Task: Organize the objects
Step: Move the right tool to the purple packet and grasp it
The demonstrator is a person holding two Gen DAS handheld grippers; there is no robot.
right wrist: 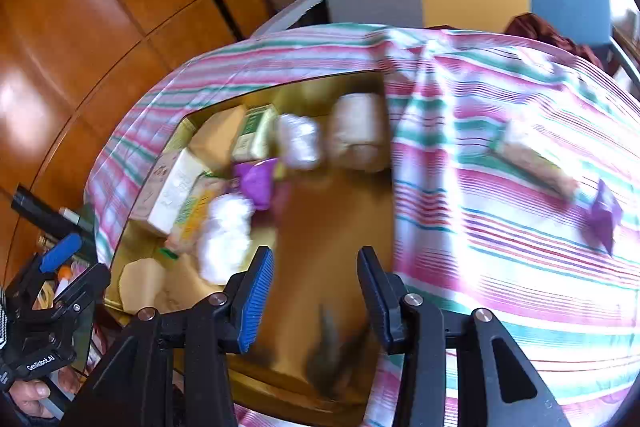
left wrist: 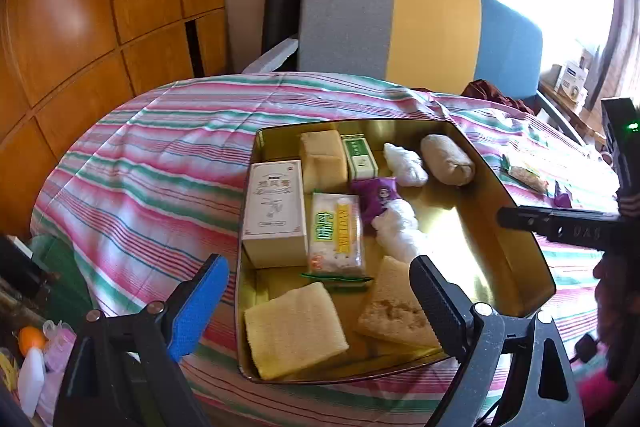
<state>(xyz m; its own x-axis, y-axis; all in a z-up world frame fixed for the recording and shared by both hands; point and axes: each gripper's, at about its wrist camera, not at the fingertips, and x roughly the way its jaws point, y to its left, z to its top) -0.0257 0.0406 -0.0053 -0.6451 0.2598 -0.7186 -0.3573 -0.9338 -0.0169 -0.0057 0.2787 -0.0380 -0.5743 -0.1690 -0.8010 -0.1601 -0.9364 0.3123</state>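
Left wrist view: left gripper hovered over the near end of a gold tin, jaws spread wide with nothing between them. The tin sat on a striped cloth and held a white box standing at its left wall, a yellow block, a green box, two white wads, a beige roll, a purple packet, a yellow-green packet, a yellow sponge and a brown slab. The right gripper's finger reached in from the right above the tin's right rim. A snack bar lay on the cloth right of the tin. Right wrist view, blurred: right gripper hung above the tin's bare floor, jaws partly spread and empty. On the cloth, well apart from the tin, lay the bar and a second purple packet. The left gripper showed at the left edge, a hand below it.
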